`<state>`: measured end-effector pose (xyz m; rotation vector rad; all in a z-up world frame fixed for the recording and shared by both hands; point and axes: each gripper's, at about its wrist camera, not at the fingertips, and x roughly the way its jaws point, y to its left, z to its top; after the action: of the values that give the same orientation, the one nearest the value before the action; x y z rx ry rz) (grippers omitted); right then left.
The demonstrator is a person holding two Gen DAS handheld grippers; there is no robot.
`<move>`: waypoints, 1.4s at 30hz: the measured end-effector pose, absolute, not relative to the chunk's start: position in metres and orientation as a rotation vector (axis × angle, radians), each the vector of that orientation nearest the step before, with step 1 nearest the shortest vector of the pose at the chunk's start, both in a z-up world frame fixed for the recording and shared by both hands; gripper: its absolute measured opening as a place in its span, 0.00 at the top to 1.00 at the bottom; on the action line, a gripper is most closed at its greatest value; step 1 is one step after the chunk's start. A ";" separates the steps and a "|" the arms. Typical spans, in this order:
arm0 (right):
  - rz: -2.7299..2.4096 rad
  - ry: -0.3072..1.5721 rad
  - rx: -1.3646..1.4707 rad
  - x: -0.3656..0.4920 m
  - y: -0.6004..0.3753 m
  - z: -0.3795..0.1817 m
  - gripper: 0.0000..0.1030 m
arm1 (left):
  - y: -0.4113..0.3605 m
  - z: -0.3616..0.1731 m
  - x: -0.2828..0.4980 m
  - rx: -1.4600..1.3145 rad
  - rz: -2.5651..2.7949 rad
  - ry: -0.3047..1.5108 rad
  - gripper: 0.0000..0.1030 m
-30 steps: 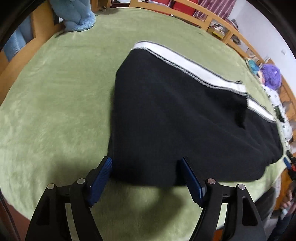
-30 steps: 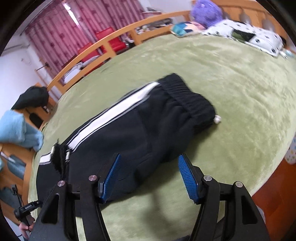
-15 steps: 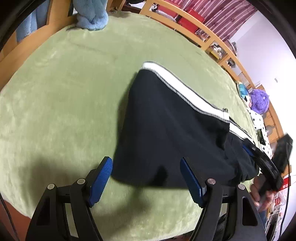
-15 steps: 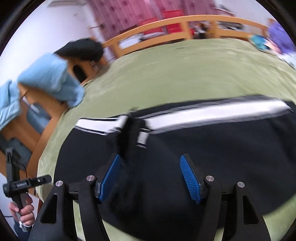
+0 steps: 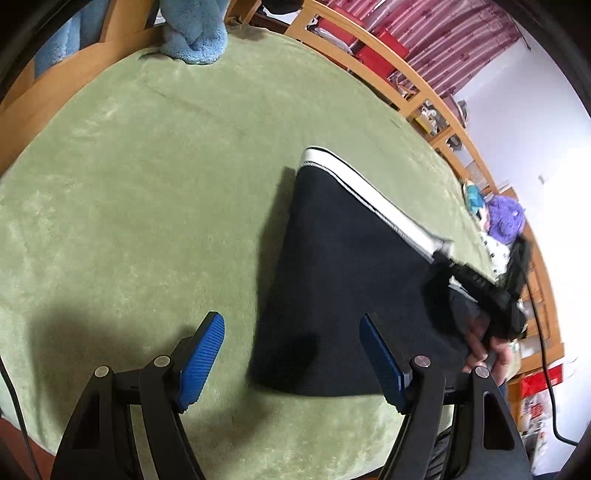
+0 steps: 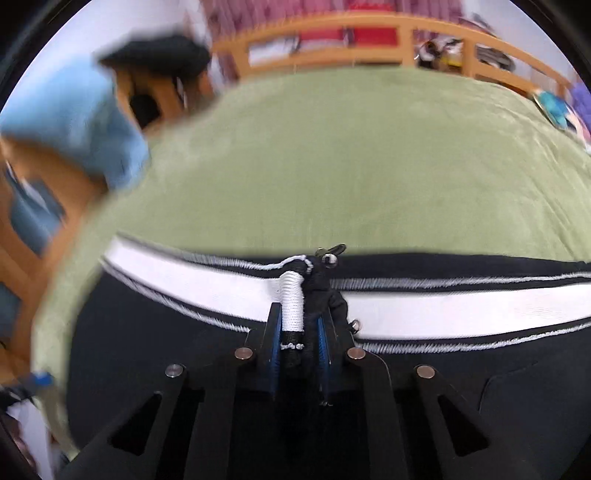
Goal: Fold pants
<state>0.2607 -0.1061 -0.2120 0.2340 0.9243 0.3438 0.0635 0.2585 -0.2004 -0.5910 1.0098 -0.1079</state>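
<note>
Black pants (image 5: 343, 266) with a white side stripe lie folded on a green blanket (image 5: 147, 192). My left gripper (image 5: 291, 358) is open and empty, hovering over the near left corner of the pants. My right gripper (image 6: 298, 343) is shut on a bunched cuff of the pants (image 6: 293, 306), where the white stripe (image 6: 443, 310) runs across. The right gripper also shows at the right edge of the left wrist view (image 5: 480, 284), over the far part of the pants.
A light blue towel (image 5: 195, 33) lies at the bed's far corner. A wooden bed rail (image 5: 388, 70) runs along the back. A purple plush toy (image 5: 506, 218) and a pillow sit at the far right. The bed's front edge is close below my left gripper.
My right gripper has moved left along the pants and closed on the bunched cuff at the stripe. My left gripper has shifted left, so the pants sit further right in its view.
</note>
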 end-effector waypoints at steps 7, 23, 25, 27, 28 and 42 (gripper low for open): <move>0.356 1.035 0.188 0.252 -0.104 -0.225 0.52 | 0.252 -0.193 0.067 -0.573 -0.130 0.997 0.28; 0.414 0.980 0.083 0.127 -0.110 -0.236 0.59 | 0.220 -0.233 0.053 -0.557 -0.127 1.086 0.28; 0.417 0.963 0.122 0.121 -0.125 -0.229 0.53 | 0.216 -0.242 0.042 -0.603 -0.174 1.086 0.28; 0.398 0.931 0.126 0.112 -0.140 -0.220 0.45 | 0.212 -0.251 0.033 -0.680 -0.230 1.071 0.28; 0.394 0.913 0.134 0.106 -0.149 -0.216 0.44 | 0.210 -0.253 0.030 -0.682 -0.232 1.054 0.28; 0.272 0.937 0.314 0.090 -0.224 -0.217 0.43 | 0.214 -0.268 0.051 -0.899 -0.106 0.878 0.26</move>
<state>0.0902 -0.2239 -0.2167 0.3142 0.9366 0.2718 0.0511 0.2144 -0.2675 -0.8991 0.8780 -0.1062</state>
